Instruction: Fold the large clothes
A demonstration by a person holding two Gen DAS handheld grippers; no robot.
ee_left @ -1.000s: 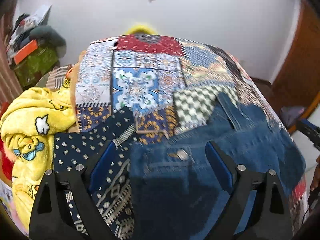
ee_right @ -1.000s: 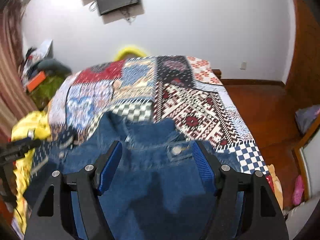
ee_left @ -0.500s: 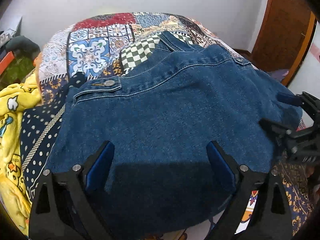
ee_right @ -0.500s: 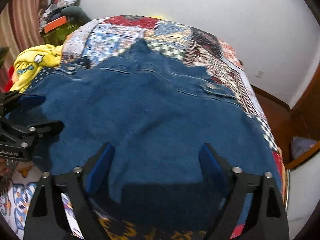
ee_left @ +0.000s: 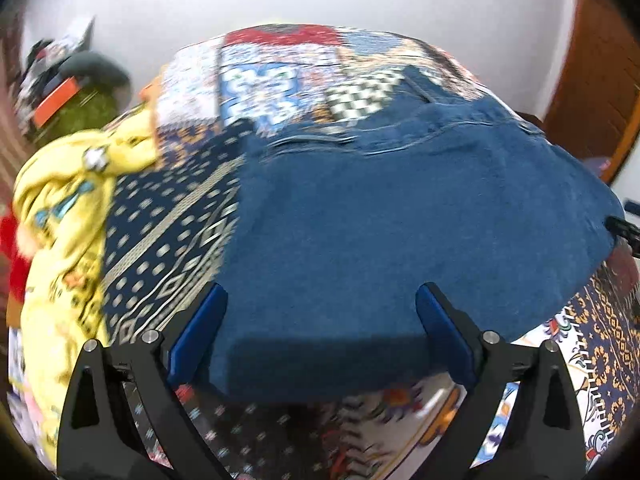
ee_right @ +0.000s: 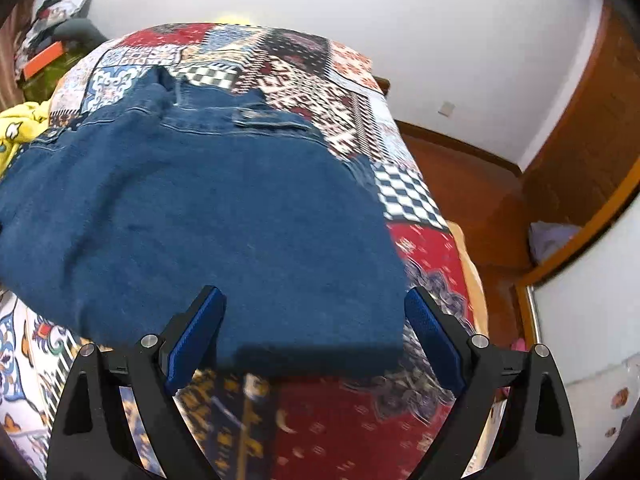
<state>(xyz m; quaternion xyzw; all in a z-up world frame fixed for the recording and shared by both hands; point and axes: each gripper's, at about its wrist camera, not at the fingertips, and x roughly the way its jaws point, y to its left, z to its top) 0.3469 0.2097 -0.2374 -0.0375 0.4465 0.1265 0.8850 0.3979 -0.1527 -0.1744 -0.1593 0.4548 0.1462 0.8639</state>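
A blue denim jacket [ee_left: 380,220] lies folded on a patchwork bedspread [ee_left: 280,72]; it also shows in the right wrist view [ee_right: 192,208]. My left gripper [ee_left: 320,332] is open and empty, hovering over the jacket's near left edge. My right gripper [ee_right: 314,334] is open and empty over the jacket's near right edge. The right gripper's tip shows at the far right of the left wrist view [ee_left: 624,228].
A yellow printed blanket [ee_left: 60,216] is heaped on the bed's left side. Clutter [ee_left: 68,88] is piled by the wall at back left. A wooden floor [ee_right: 472,184] and wooden door [ee_right: 592,120] lie right of the bed.
Both grippers have drawn back toward the near edge of the jacket. The jacket lies flat and let go on the bed.
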